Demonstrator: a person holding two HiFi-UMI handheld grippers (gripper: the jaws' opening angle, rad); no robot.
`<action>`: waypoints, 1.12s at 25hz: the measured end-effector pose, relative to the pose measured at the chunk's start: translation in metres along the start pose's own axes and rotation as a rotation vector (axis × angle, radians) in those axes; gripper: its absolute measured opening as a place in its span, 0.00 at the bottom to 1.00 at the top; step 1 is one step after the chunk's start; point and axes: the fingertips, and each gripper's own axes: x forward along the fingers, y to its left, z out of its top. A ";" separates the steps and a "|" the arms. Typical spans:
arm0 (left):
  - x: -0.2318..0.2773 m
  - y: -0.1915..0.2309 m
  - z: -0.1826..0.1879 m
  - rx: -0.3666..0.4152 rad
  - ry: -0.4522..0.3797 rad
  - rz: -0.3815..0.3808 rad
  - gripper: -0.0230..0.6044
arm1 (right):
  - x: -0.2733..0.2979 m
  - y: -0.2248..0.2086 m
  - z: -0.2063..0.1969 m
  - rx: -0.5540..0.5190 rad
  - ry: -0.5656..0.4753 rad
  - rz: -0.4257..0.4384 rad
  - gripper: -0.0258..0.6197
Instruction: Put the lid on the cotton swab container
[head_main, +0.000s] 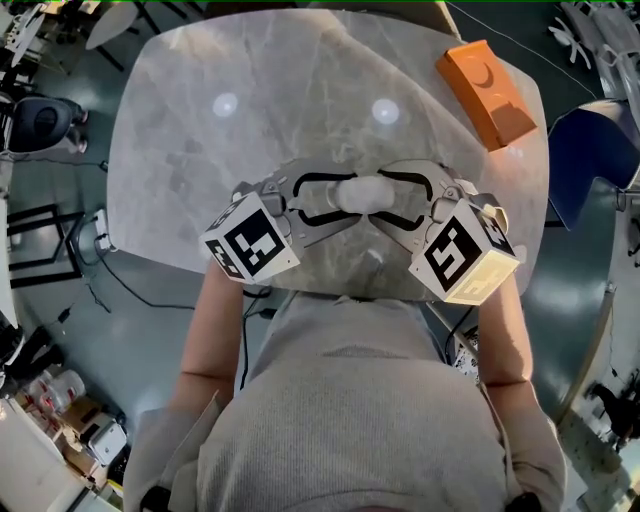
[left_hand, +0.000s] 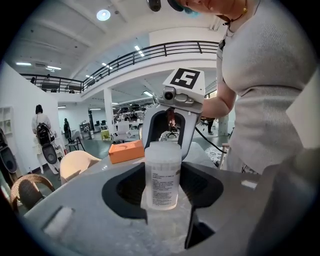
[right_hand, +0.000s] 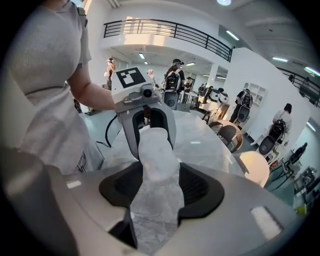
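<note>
Head view: your left claw pinched the cotton swab container by its sides, over the marble table near its front edge | your right claw pinched what looked like the lid | plastic looked light, stiff, slick; sides suited a gentle hold | orange box lay far right; open hall surrounded you

Grey marbled desk with rounded corners.
An orange box lies flat on it at the upper right of the frame, close to the edge; two pale light spots glint on its top.
</note>
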 end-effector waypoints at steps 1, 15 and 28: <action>0.001 0.000 -0.004 0.003 0.006 -0.001 0.36 | 0.003 0.000 -0.002 0.006 0.012 -0.011 0.39; 0.018 -0.013 -0.052 -0.023 -0.072 -0.138 0.36 | 0.041 0.017 -0.025 0.085 -0.210 0.041 0.39; 0.042 -0.028 -0.083 -0.084 -0.091 -0.226 0.36 | 0.058 0.027 -0.047 0.153 -0.370 0.100 0.39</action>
